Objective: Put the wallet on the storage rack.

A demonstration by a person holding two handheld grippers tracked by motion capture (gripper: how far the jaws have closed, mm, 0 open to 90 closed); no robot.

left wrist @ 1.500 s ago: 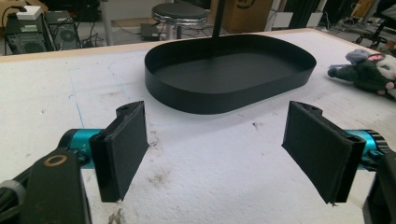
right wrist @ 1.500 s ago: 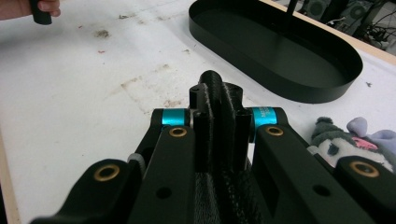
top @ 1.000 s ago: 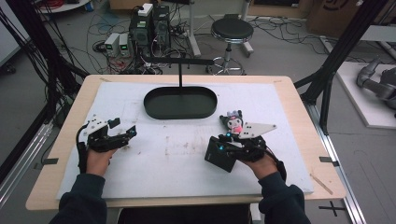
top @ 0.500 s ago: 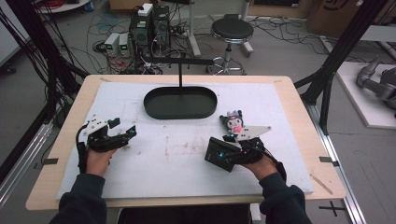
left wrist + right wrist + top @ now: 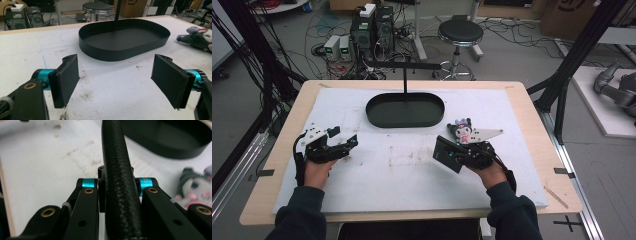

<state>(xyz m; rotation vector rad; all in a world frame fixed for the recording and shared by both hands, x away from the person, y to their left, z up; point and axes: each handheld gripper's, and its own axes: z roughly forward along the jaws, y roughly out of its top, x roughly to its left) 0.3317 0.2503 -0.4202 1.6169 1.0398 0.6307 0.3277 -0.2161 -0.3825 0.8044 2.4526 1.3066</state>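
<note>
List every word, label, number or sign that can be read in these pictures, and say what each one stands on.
No text can be read with certainty.
Brown cardboard box behind the table, left gripper view: dark printed marks, cut off by the edge, not readable.
Brown cardboard box on the floor, high view: dark print, too blurred to read.
Black flat leather wallet in the right gripper: no lettering visible.

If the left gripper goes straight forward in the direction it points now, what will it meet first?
Most likely the black oval tray. The left gripper has its jaws open with bare white mat between them, and the tray's near wall lies directly ahead. The plush toy sits off to the side, probably outside that line.
</note>
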